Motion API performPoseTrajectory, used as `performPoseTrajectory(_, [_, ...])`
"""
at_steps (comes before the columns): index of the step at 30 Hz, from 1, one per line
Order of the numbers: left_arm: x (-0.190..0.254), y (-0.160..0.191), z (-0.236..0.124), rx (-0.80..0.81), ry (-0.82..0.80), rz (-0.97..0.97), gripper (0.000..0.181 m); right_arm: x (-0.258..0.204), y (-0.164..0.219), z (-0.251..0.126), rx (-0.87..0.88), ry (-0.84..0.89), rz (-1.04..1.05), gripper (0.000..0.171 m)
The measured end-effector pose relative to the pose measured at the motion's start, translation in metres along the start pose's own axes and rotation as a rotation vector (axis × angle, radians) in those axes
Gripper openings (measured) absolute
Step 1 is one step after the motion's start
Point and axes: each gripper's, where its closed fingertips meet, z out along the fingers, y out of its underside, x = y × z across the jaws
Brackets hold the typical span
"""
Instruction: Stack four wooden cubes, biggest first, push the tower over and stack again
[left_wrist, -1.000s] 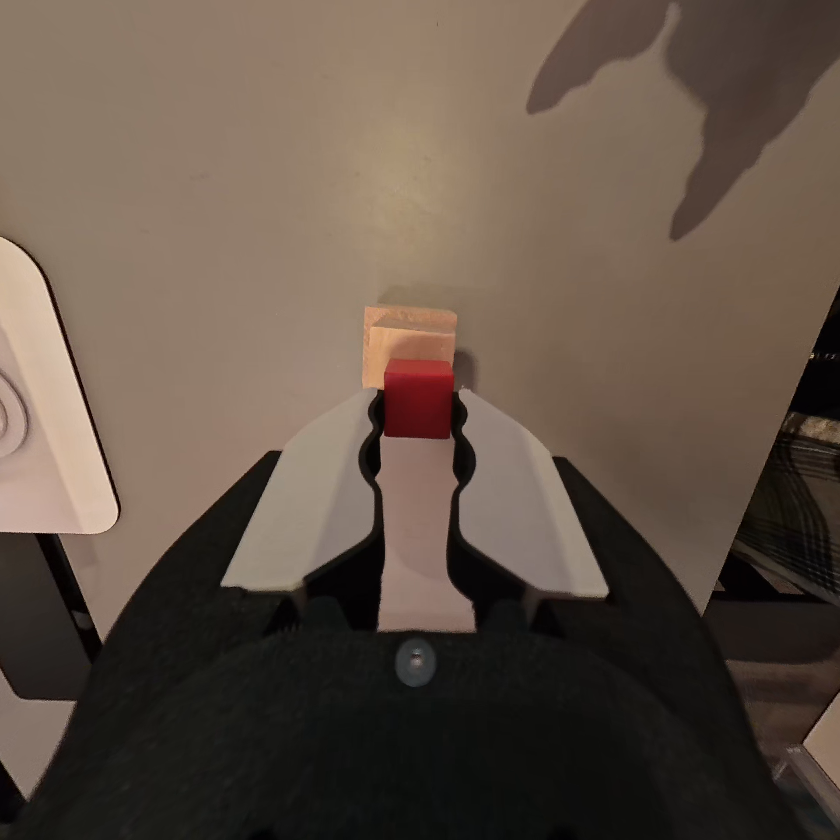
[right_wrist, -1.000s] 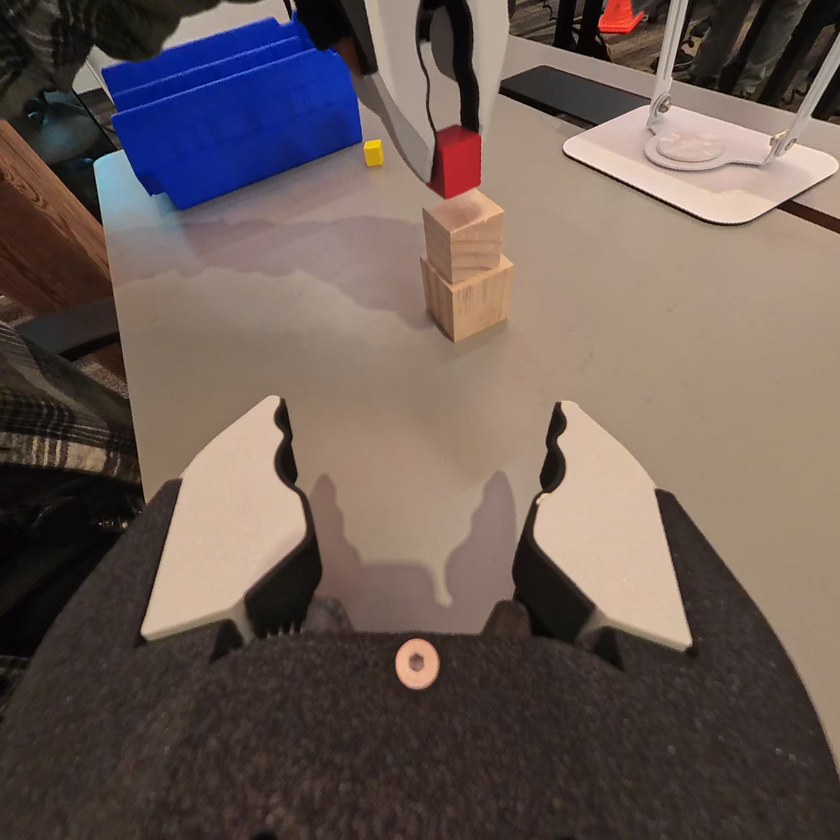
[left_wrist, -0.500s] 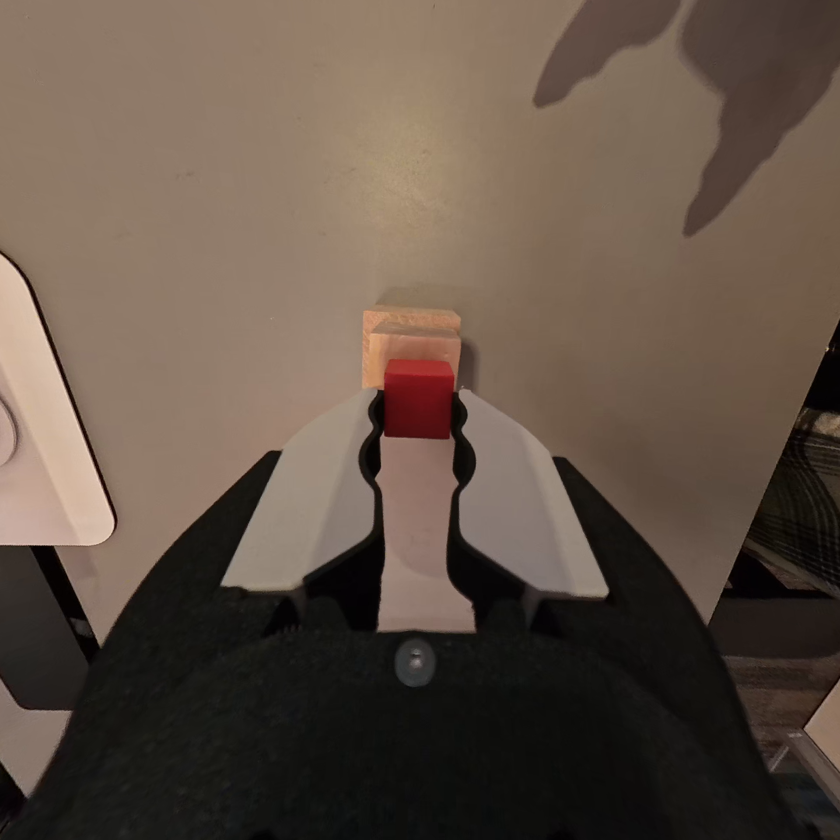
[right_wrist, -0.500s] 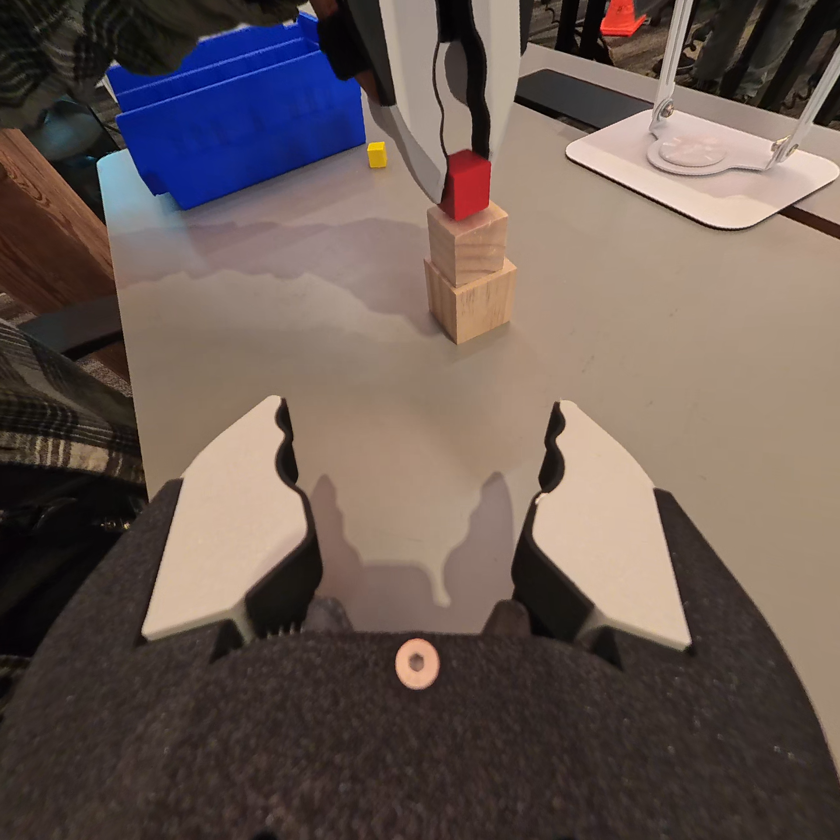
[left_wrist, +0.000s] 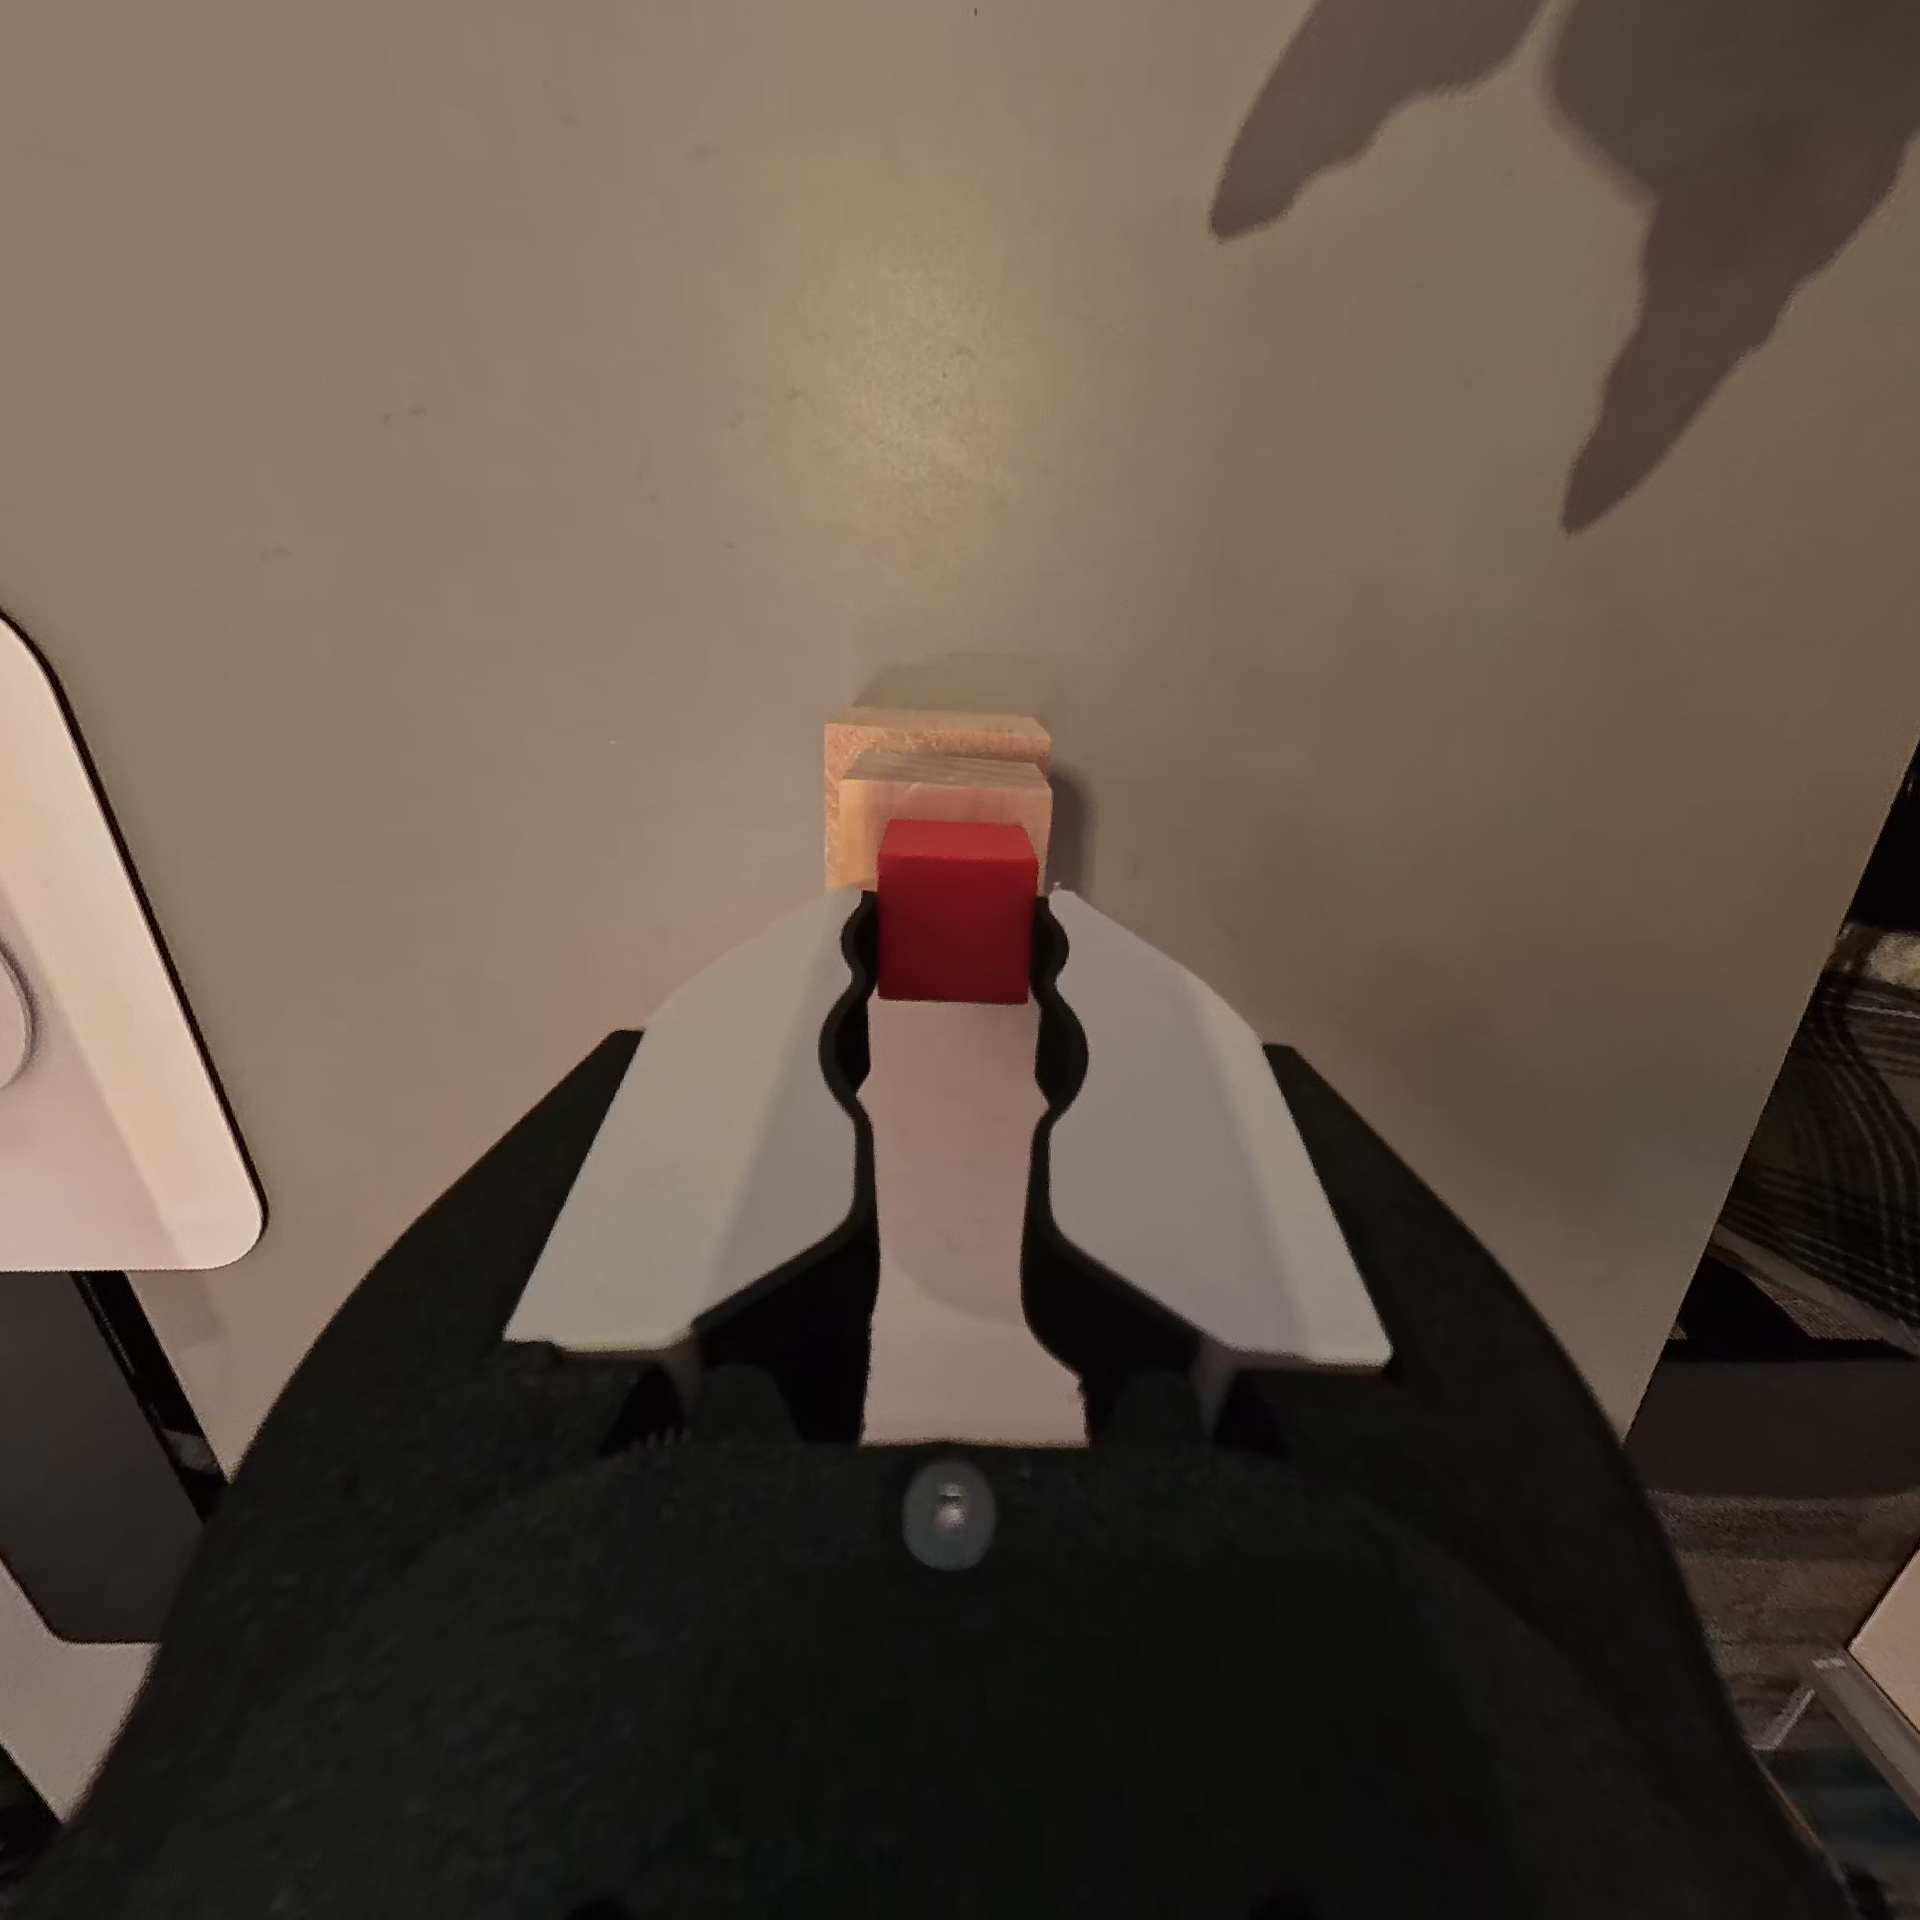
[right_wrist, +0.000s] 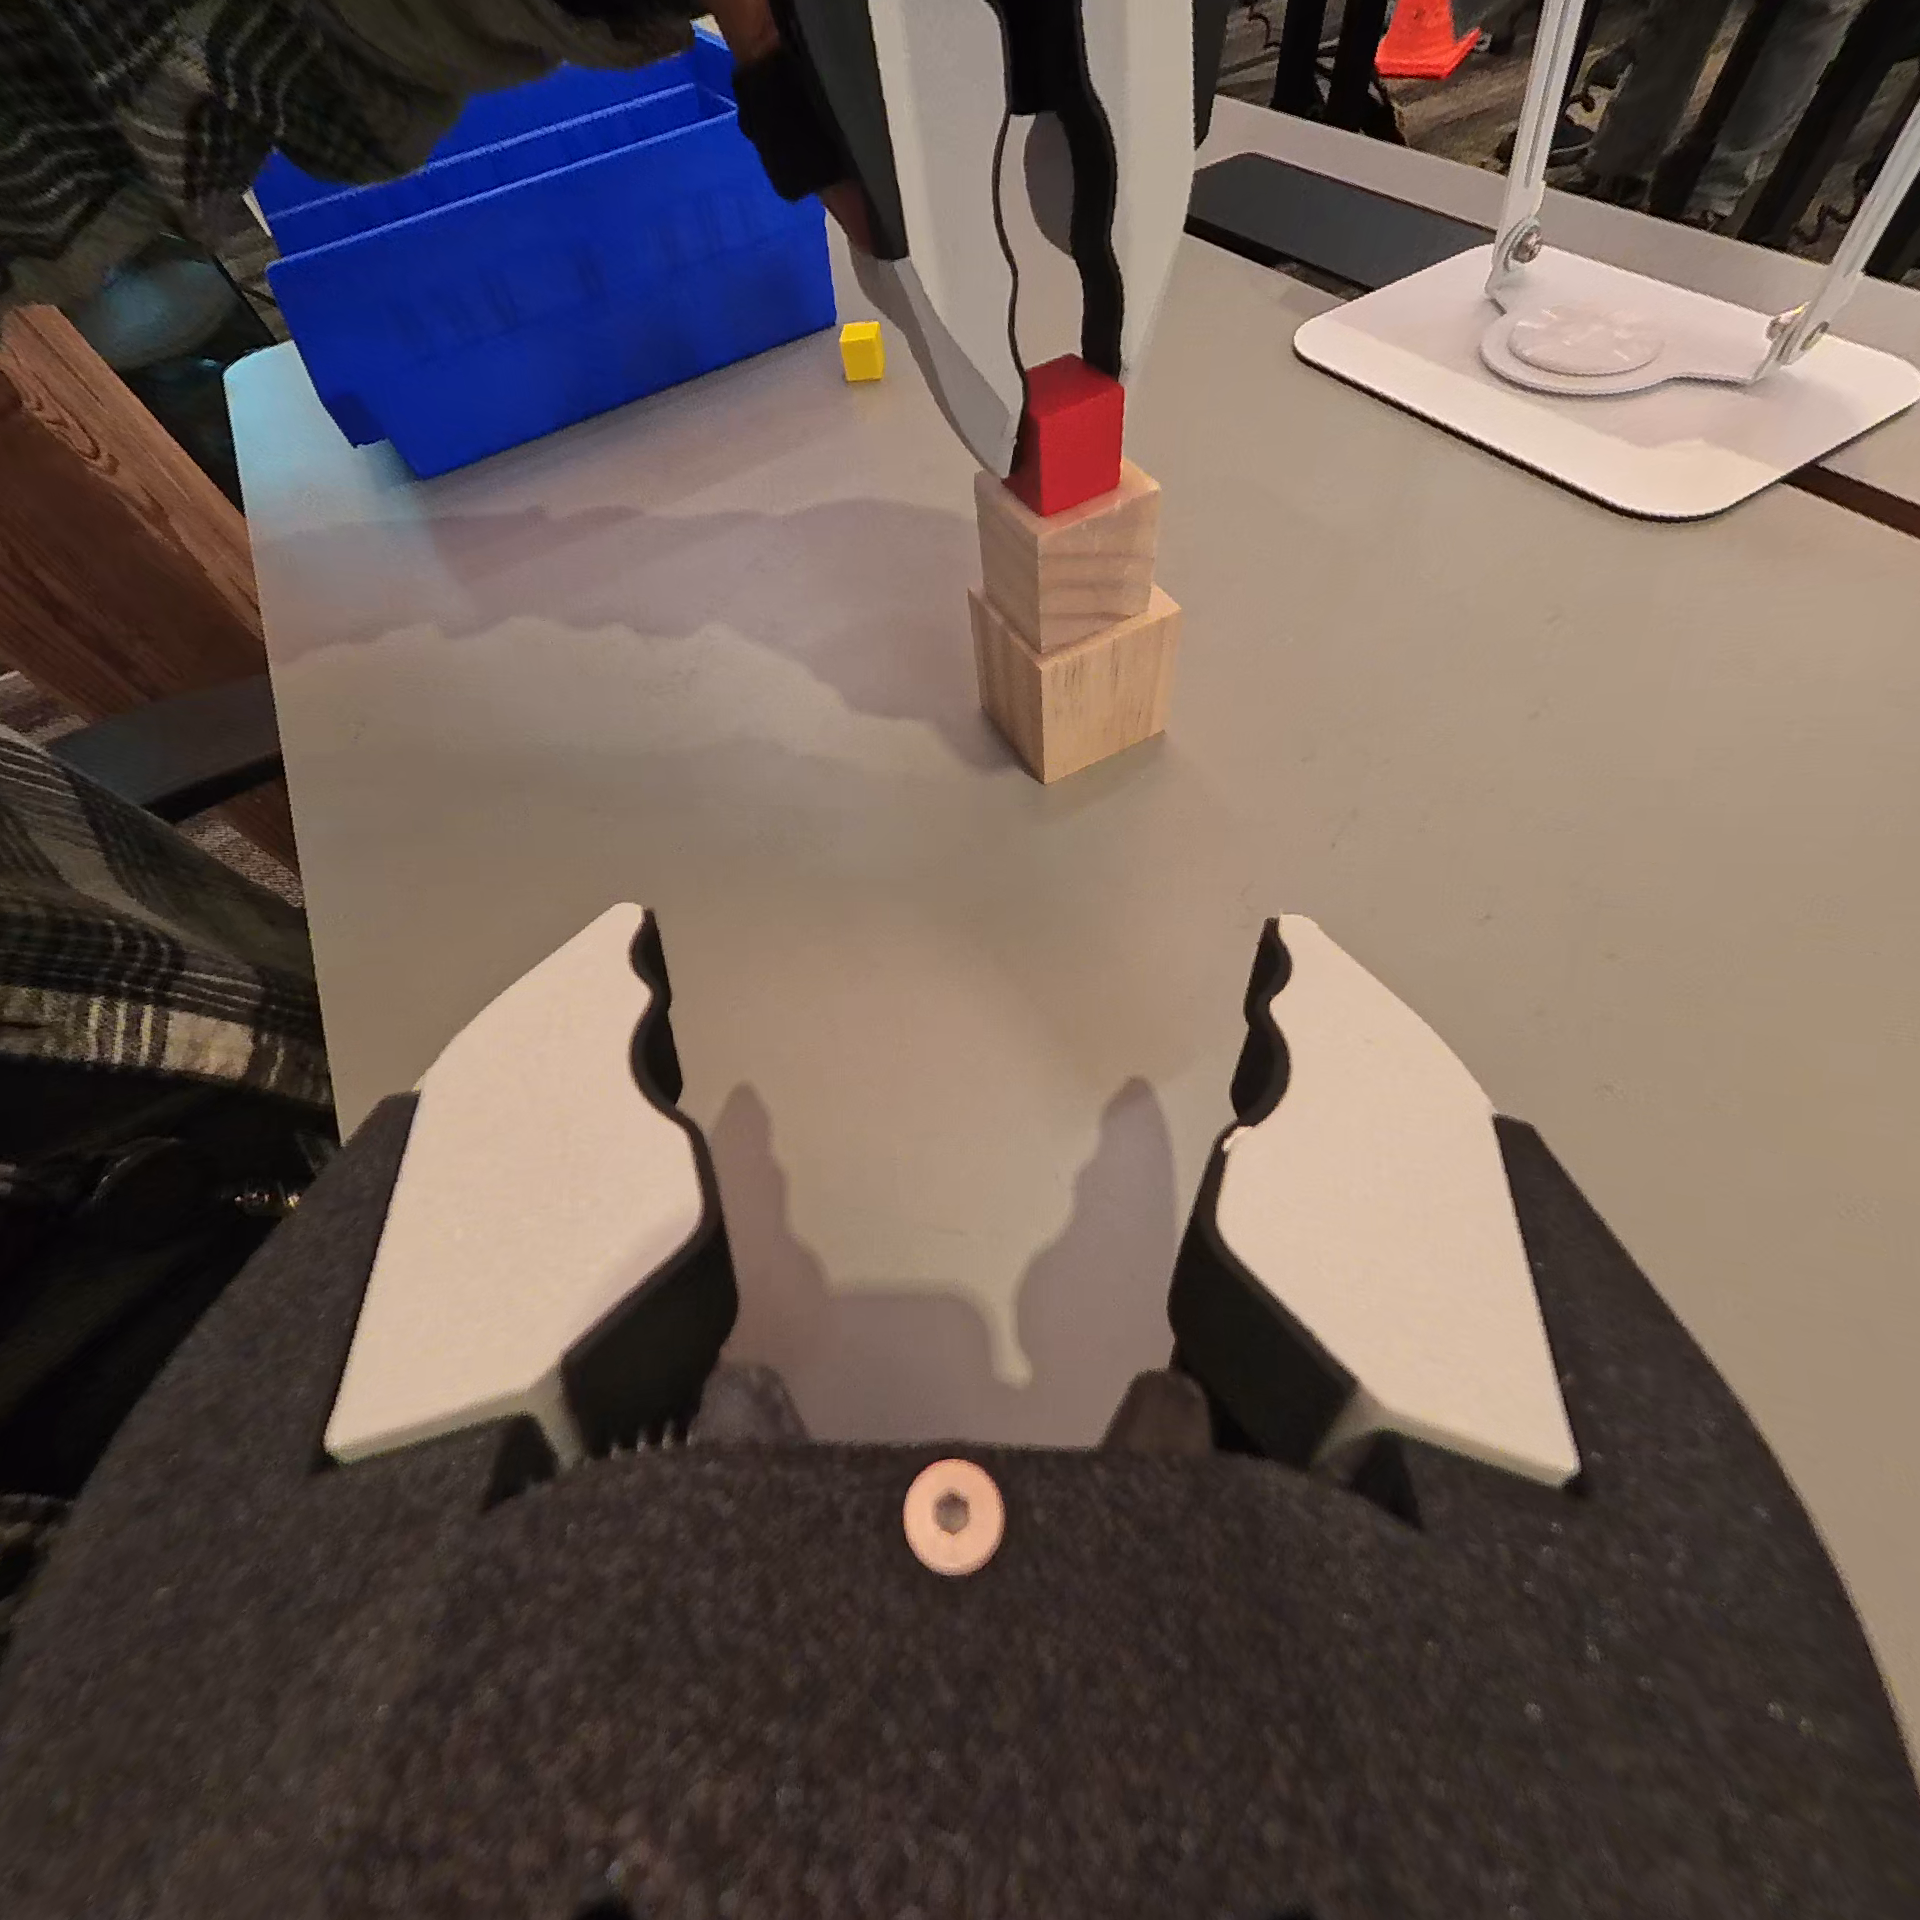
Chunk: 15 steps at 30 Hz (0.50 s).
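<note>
The red cube (right_wrist: 1070, 436) is clamped in the left gripper (left_wrist: 956, 914) and set on the two stacked wooden cubes (right_wrist: 1070, 623), mid-bench. The right gripper (right_wrist: 956, 1039) is held open and empty, nearer. If released off-centre or snagged on the jaws, the cube could be dragged and the tower toppled.

Grey matte surface (right_wrist: 1455, 831) in front of me. Far left on it: blue plastic bin with inner dividers (right_wrist: 582, 281). Far right: white rounded-corner base plate (right_wrist: 1621, 416) carrying a metal stand with two slanted legs (right_wrist: 1527, 135); a corner of that plate also shows in my left wrist view (left_wrist: 114, 1039). Flat black pad (right_wrist: 1340, 223) at the far edge. Orange traffic cone (right_wrist: 1429, 36) on the floor beyond. Brown wooden furniture (right_wrist: 104, 520) left of the surface.
</note>
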Motion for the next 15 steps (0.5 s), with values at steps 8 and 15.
performPoseTrajectory(8, [0.0, 0.004, 0.005, -0.023, -0.007, 0.009, 0.041, 0.0, 0.0, 0.0, 0.002, -0.001, 0.001, 0.105])
performPoseTrajectory(15, [-0.017, 0.02, -0.03, 0.031, -0.099, 0.0, 0.066, 0.0, 0.001, 0.0, 0.002, -0.001, 0.003, 0.106])
